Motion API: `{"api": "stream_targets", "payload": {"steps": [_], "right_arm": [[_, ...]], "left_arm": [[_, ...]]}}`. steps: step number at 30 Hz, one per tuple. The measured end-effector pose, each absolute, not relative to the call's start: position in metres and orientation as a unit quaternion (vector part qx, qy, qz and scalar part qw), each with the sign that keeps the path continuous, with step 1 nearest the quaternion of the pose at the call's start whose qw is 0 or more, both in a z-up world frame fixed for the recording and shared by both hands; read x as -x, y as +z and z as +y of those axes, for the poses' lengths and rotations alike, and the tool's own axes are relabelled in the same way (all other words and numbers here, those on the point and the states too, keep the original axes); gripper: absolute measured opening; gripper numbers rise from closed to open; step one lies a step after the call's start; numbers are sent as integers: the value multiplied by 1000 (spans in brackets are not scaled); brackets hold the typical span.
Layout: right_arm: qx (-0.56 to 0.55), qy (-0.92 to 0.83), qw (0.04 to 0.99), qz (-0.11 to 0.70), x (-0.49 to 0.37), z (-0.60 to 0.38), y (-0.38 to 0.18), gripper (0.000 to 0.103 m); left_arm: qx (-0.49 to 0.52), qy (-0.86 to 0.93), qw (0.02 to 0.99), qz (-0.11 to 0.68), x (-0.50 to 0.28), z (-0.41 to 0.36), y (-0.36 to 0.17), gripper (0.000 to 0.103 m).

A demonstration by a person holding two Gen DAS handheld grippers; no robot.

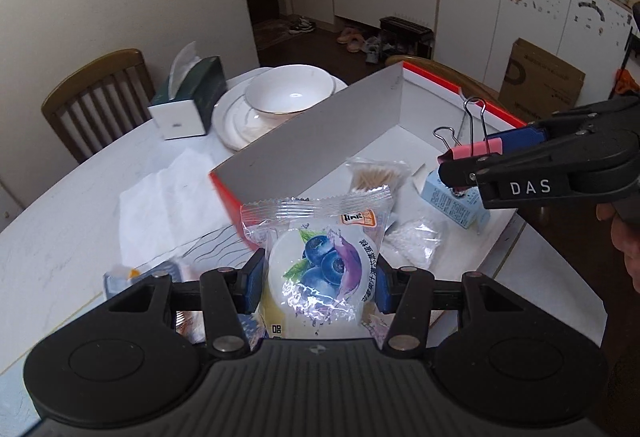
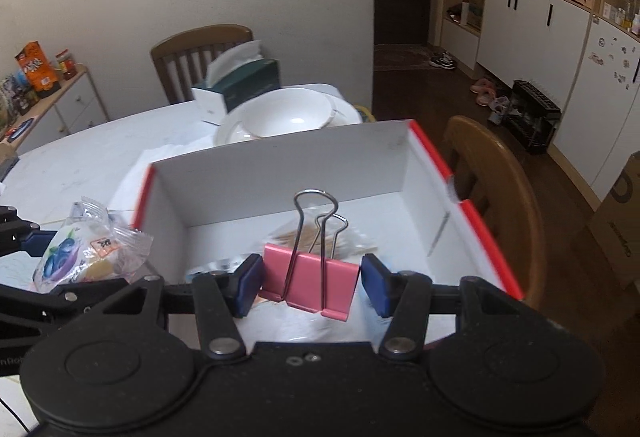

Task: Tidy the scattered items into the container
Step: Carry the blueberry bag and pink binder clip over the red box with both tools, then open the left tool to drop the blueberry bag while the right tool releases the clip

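The left gripper (image 1: pixel 320 283) pinches a light, crinkly, slippery blueberry snack packet (image 1: pixel 318 261) across its middle; the right gripper (image 2: pixel 312 283) clamps a stiff pink binder clip (image 2: pixel 310 283) by its sides above the box (image 2: pixel 280 157).

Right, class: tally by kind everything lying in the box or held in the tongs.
Packets: 3 (snack, swabs, white bag)
Carton: 1
Clip: 1
Total: 5

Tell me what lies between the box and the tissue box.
The white bowl, stacked on a plate, lies between the red-edged box and the tissue box. Both wrist views show it.
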State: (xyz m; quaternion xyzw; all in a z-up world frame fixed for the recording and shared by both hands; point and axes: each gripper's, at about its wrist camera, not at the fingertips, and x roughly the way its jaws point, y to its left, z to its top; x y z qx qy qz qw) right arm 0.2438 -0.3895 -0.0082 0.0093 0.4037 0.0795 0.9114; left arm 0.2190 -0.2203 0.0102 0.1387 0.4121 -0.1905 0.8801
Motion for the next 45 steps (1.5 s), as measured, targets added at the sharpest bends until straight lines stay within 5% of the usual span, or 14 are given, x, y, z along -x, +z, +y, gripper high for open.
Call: {"api": "stream_targets", "payload": {"steps": [19, 45], "right_arm": [[13, 87, 884, 460, -317, -416, -49, 53], [46, 95, 841, 531, -378, -392, -87, 53]], "left_arm": [[-209, -222, 832, 463, -267, -296, -30, 50], [-196, -221, 782, 549, -302, -298, -81, 51]]}}
